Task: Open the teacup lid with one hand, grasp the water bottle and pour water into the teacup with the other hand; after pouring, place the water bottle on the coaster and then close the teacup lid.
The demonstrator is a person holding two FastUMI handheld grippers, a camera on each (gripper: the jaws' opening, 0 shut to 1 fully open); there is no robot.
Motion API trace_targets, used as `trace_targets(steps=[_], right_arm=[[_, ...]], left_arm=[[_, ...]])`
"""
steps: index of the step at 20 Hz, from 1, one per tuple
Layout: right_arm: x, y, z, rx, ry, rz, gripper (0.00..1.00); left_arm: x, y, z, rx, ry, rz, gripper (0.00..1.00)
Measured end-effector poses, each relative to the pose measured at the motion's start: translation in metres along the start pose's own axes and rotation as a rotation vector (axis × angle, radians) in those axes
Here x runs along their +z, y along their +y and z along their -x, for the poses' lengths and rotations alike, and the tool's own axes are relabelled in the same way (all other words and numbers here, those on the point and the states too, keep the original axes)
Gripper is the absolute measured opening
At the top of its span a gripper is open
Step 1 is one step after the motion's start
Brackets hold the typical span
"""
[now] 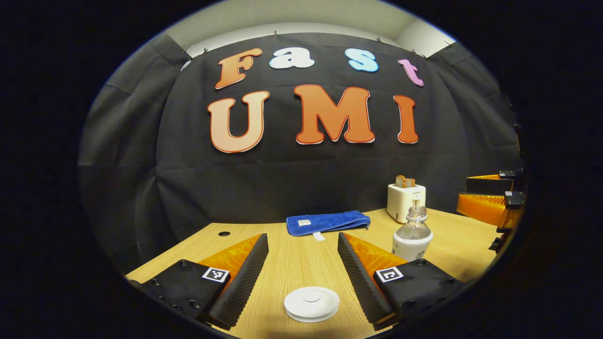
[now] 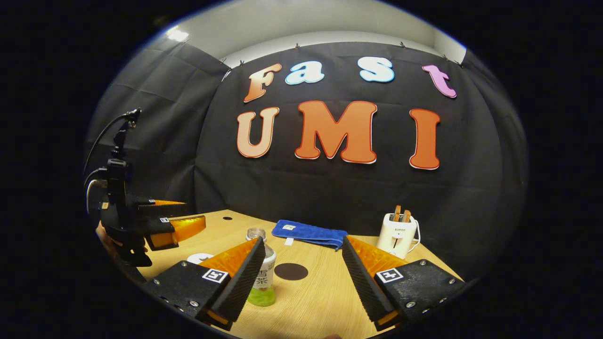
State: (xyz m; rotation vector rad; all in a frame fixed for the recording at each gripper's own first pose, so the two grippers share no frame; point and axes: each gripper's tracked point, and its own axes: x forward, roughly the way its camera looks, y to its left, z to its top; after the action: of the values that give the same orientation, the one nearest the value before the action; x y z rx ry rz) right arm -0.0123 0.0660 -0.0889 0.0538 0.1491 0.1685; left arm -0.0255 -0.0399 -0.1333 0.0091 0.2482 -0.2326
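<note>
The white teacup lid (image 1: 312,303) sits low on the table between my left gripper's (image 1: 302,238) open fingers, nothing touching it. The clear water bottle (image 1: 412,235) with a white label stands upright to the right, beyond the right finger. In the right gripper view the bottle (image 2: 261,273) stands just past the left finger, partly hidden by it, with greenish liquid at its base. My right gripper (image 2: 303,241) is open and empty. A dark round coaster (image 2: 291,271) lies right of the bottle. The teacup (image 2: 200,258) shows as a white patch under the left gripper (image 2: 188,214).
A folded blue towel (image 1: 327,222) lies at the table's back near the black cloth wall. A white toaster (image 2: 398,233) with bread slices stands at the back right. The right gripper (image 1: 464,192) hovers at the far right. A small hole (image 1: 224,233) marks the tabletop's left.
</note>
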Motion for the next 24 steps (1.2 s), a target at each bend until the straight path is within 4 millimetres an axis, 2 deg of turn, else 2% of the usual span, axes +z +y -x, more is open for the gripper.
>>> trace_targets(steps=[6, 7, 10, 12, 15, 17, 18, 21, 22, 23, 24], right_arm=[[-0.026, 0.016, -0.004, 0.053, 0.05, 0.007, 0.98], [-0.031, 0.016, -0.001, 0.055, 0.063, 0.013, 0.98], [-0.04, 0.027, -0.002, 0.085, 0.087, 0.025, 0.99], [-0.046, 0.033, -0.002, 0.102, 0.101, 0.025, 0.99], [-0.054, 0.038, -0.005, 0.118, 0.12, 0.023, 0.99], [-0.059, 0.04, -0.006, 0.125, 0.133, 0.019, 0.99], [-0.061, 0.04, -0.008, 0.127, 0.138, 0.017, 0.99], [-0.066, 0.042, -0.009, 0.136, 0.152, 0.008, 0.99], [-0.067, 0.042, -0.01, 0.138, 0.155, 0.006, 0.98], [-0.068, 0.043, -0.01, 0.138, 0.158, 0.005, 0.99], [-0.069, 0.043, -0.011, 0.14, 0.161, 0.003, 0.98]], left_arm=[[-0.051, -0.009, -0.008, -0.065, 0.113, 0.042, 0.97], [-0.061, -0.012, -0.008, -0.076, 0.139, 0.055, 0.87], [-0.079, -0.005, -0.012, -0.072, 0.177, 0.054, 0.87], [-0.092, -0.002, -0.015, -0.066, 0.206, 0.041, 0.81], [-0.107, -0.006, -0.02, -0.071, 0.241, 0.017, 0.77], [-0.113, -0.008, -0.02, -0.076, 0.254, -0.01, 0.74], [-0.111, -0.008, -0.02, -0.073, 0.245, -0.031, 0.67], [-0.113, -0.015, -0.02, -0.087, 0.246, -0.072, 0.63], [-0.111, -0.016, -0.02, -0.084, 0.245, -0.083, 0.59], [-0.112, -0.016, -0.021, -0.082, 0.244, -0.096, 0.48], [-0.11, -0.015, -0.021, -0.079, 0.245, -0.104, 0.52]])
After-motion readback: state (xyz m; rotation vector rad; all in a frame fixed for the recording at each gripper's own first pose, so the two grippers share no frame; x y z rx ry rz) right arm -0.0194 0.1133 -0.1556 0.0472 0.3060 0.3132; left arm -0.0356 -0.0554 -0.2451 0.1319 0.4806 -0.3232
